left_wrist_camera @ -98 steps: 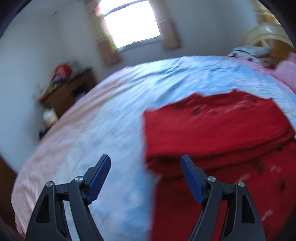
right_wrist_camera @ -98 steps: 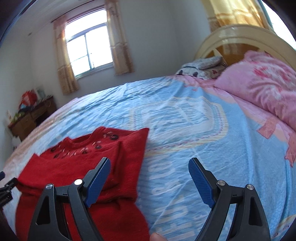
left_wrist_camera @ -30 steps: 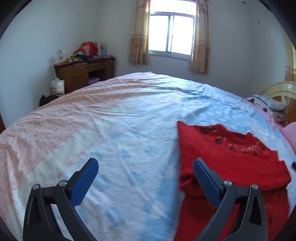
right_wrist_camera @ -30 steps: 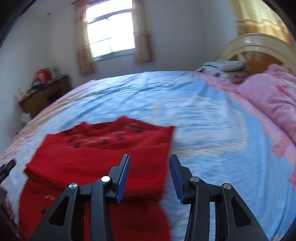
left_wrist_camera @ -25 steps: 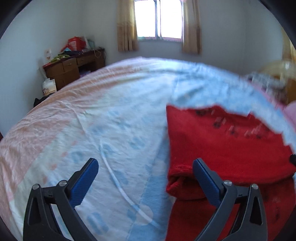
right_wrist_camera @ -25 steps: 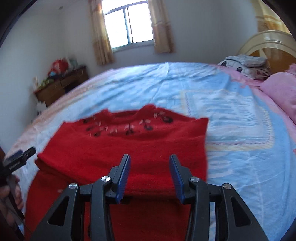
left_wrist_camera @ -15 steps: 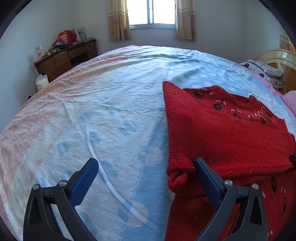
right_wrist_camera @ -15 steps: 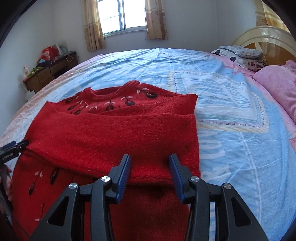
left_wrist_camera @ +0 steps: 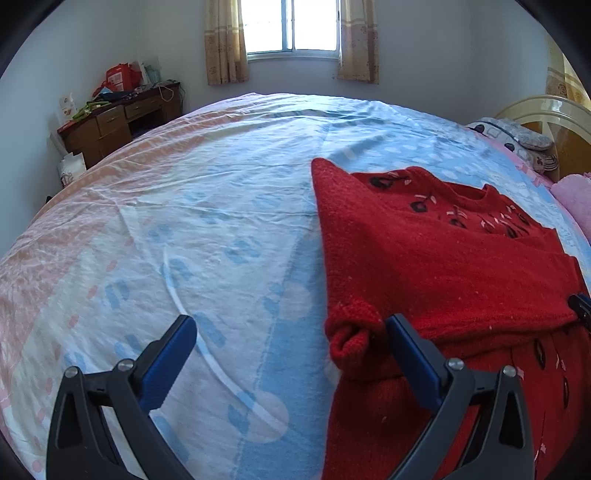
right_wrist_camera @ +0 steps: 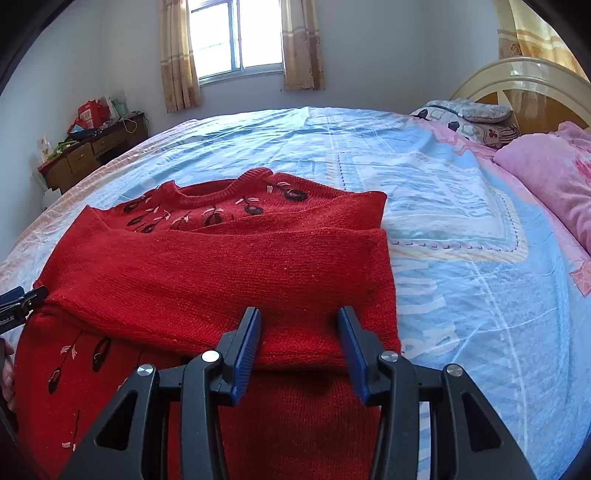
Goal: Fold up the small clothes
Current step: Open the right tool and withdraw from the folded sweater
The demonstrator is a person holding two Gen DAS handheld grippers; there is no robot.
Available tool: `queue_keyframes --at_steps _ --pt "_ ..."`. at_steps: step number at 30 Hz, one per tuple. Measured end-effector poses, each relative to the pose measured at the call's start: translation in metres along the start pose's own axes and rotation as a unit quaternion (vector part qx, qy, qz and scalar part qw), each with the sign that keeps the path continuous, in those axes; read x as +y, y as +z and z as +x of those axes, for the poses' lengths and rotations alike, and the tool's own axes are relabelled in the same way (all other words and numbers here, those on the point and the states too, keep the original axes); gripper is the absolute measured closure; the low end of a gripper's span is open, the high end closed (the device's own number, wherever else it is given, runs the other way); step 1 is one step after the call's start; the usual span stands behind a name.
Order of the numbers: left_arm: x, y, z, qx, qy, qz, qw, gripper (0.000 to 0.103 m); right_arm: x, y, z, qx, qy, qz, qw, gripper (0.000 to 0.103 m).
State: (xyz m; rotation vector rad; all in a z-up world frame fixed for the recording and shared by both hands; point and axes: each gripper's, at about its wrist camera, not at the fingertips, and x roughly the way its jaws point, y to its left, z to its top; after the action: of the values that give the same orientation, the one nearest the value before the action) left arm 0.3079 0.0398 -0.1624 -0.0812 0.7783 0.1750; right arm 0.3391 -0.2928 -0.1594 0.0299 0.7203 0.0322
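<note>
A red knit sweater (right_wrist_camera: 207, 266) with black and pink embroidery lies on the bed, its sleeves folded across the chest. In the left wrist view the sweater (left_wrist_camera: 436, 258) fills the right side, with a rolled sleeve cuff (left_wrist_camera: 351, 332) at its near left edge. My left gripper (left_wrist_camera: 288, 347) is wide open; its right finger sits just right of that cuff, its left finger over bare sheet. My right gripper (right_wrist_camera: 299, 332) is partly open, its fingers straddling the folded sleeve's near edge without pinching it. The left gripper's tip shows in the right wrist view (right_wrist_camera: 22, 299) at the sweater's left edge.
The bed (left_wrist_camera: 203, 206) has a blue and pink patterned sheet. A pink quilt (right_wrist_camera: 546, 173) and pillows (right_wrist_camera: 469, 114) lie by the headboard at the right. A wooden desk (left_wrist_camera: 118, 118) with clutter stands at the far left wall under the window (left_wrist_camera: 291, 26).
Both grippers have come down closer to the sweater's folded sleeve edge. The right gripper had narrowed from wide open earlier; the left stays wide open.
</note>
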Motion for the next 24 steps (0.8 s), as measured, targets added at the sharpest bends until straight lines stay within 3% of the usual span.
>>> queue_keyframes --at_steps 5,11,16,24 --pt "0.002 0.002 0.005 0.012 -0.014 -0.006 0.9998 0.0 -0.003 0.0 0.001 -0.003 0.01 0.008 1.0 0.057" --pt "-0.002 -0.004 -0.005 0.008 -0.005 0.014 0.9999 0.0 -0.002 -0.001 -0.003 -0.005 0.01 0.009 1.0 0.056" --pt "-0.001 -0.014 -0.013 0.017 -0.015 0.021 0.9995 0.0 0.007 -0.006 -0.013 -0.01 0.021 -0.01 1.0 0.041" --pt "0.002 -0.022 -0.037 0.014 -0.034 0.018 0.9992 0.0 0.022 -0.018 -0.046 -0.042 0.007 -0.037 0.998 0.041"
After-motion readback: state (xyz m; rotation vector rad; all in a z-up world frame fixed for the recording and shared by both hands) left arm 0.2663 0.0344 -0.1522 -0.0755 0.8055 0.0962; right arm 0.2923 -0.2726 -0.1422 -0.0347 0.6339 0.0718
